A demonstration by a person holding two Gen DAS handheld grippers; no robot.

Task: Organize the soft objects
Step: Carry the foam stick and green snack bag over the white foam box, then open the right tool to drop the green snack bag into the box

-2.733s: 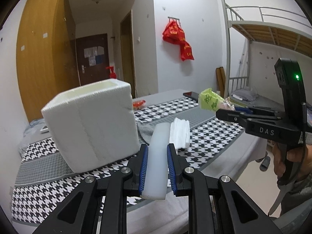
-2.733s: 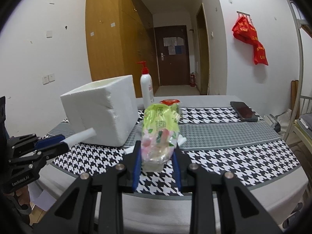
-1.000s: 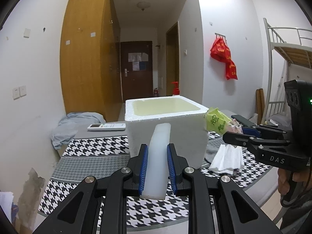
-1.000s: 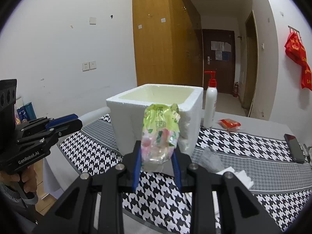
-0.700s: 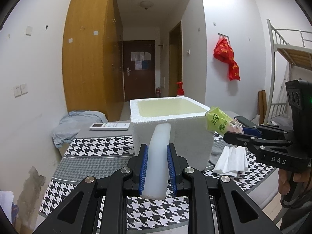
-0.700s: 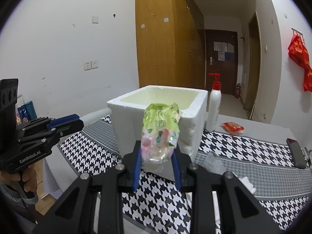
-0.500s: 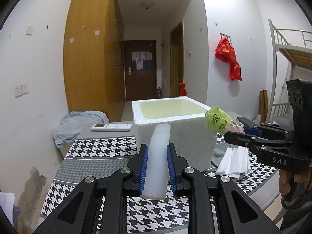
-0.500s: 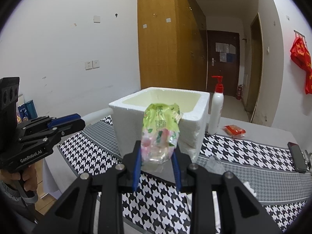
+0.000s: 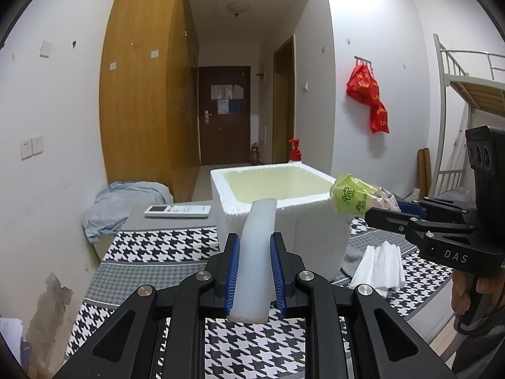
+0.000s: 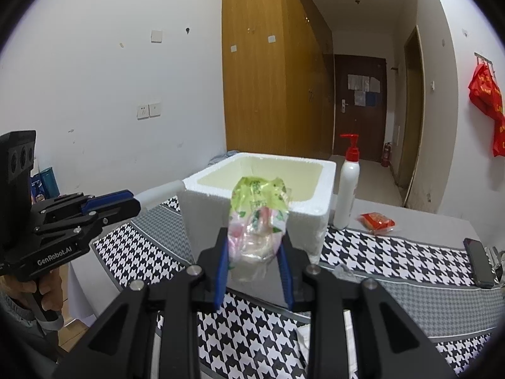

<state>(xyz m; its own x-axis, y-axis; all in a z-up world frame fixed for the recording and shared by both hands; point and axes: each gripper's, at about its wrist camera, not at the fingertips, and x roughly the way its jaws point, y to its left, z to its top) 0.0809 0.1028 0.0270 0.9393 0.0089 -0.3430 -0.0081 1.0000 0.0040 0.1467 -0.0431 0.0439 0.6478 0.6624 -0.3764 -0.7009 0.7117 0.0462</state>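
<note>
Two tongs hold soft things up near the foam box (image 9: 277,208), which stands open-topped on the bench (image 9: 151,249) with its houndstooth cloth. Left tongs (image 9: 255,271) are closed narrowly on a white foam strip (image 9: 256,252), blue pads pressing both its sides; the strip sticks forward and up, its far end in front of the box's near rim as seen from the left wrist. Right tongs (image 10: 252,265) are closed a little wider on a crinkly packet (image 10: 257,221), green at the top and clear with pink below, held upright before the box's near wall. From the left wrist the packet shows at the box's right corner, off the bench. Right of the box lie folded white tissues (image 9: 380,263) on the cloth. Behind the box stands a pump bottle (image 10: 346,189), and beyond it a red sachet (image 10: 377,221). Left of the box a remote (image 9: 177,210) lies by a crumpled cloth (image 9: 123,199). A phone (image 10: 479,262) lies far right of the box.
</note>
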